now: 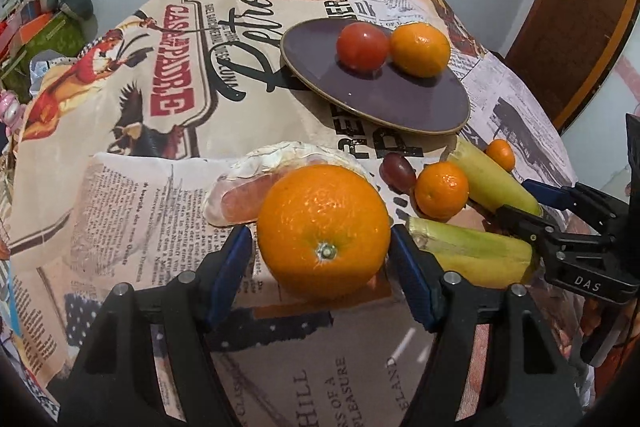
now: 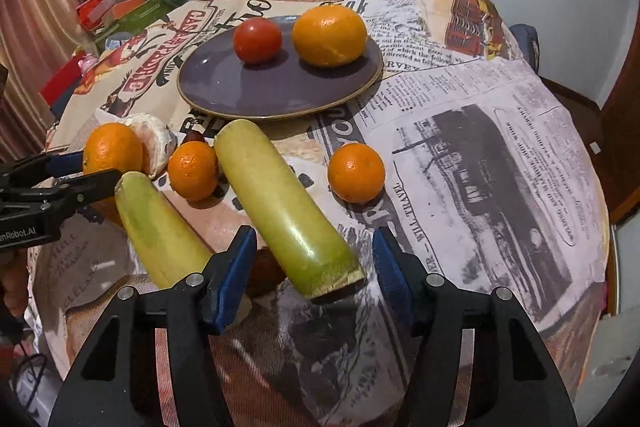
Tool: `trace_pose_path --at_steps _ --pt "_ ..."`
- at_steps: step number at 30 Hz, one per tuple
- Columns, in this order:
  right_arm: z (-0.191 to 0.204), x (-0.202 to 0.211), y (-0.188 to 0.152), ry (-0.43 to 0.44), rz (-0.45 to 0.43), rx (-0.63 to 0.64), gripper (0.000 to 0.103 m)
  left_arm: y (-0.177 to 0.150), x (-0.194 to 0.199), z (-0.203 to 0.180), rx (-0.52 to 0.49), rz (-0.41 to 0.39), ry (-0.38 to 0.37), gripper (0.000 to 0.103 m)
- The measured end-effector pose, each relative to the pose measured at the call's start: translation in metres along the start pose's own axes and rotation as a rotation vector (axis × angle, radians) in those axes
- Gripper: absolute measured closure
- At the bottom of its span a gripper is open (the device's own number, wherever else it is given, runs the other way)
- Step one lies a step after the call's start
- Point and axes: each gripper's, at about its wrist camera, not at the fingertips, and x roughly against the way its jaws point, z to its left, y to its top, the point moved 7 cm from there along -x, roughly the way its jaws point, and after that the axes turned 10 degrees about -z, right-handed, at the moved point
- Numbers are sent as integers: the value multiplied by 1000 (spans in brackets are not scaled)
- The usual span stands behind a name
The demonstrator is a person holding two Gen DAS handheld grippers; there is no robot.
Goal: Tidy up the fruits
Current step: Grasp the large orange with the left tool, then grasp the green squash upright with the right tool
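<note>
1. Table (image 2: 500, 155): round, under a newsprint cloth, carries everything. Fruit lies clustered just ahead of both sets of fingers.
2. Plate (image 1: 320, 75): dark purple, well beyond both grippers. Holds a tomato (image 1: 362, 46) and a mandarin (image 1: 420, 49) side by side. Near half is bare; my guess is that fruit goes there.
3. Far marrow (image 2: 286, 207): long, pale green. Its cut end lies between the right gripper (image 2: 314, 269) fingers. Fingers part open with a gap showing on each side; no contact seen, nothing held.
4. Near marrow (image 2: 158, 231): lies left of the right fingers, beside the first.
5. Orange (image 1: 323, 229): large, stem end toward the camera, sitting between the left gripper (image 1: 322, 265) fingers. Fingers spread about to the orange's width. The right pad looks to be at the skin, the left shows a sliver of gap. Not clearly gripped; counted as released.
6. Peeled fruit (image 1: 256, 187): just beyond the orange, touching it.
7. Three small mandarins and a grape (image 1: 396, 169): scattered beyond and between the grippers.
8. Doing it well, as I judge: centre each pad on the widest part, close squarely and gently, lift straight before carrying. The marrow is held near its end, so expect it to tip.
</note>
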Motion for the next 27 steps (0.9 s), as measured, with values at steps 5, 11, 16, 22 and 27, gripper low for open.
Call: trace_pose_path --at_steps 5,11,16,22,27 --pt "4 -1 1 21 -3 8 55 -1 0 0 12 2 -17 38" --pt "-1 12 -6 10 -5 7 63 -5 11 7 24 11 -9 39" --pt "-8 27 -23 -9 13 -4 67 -15 26 14 28 13 2 39" --pt "-2 45 -43 -13 42 18 71 -24 44 20 38 6 10 39" --pt "-2 42 -38 0 54 18 68 -20 50 19 49 -12 8 39"
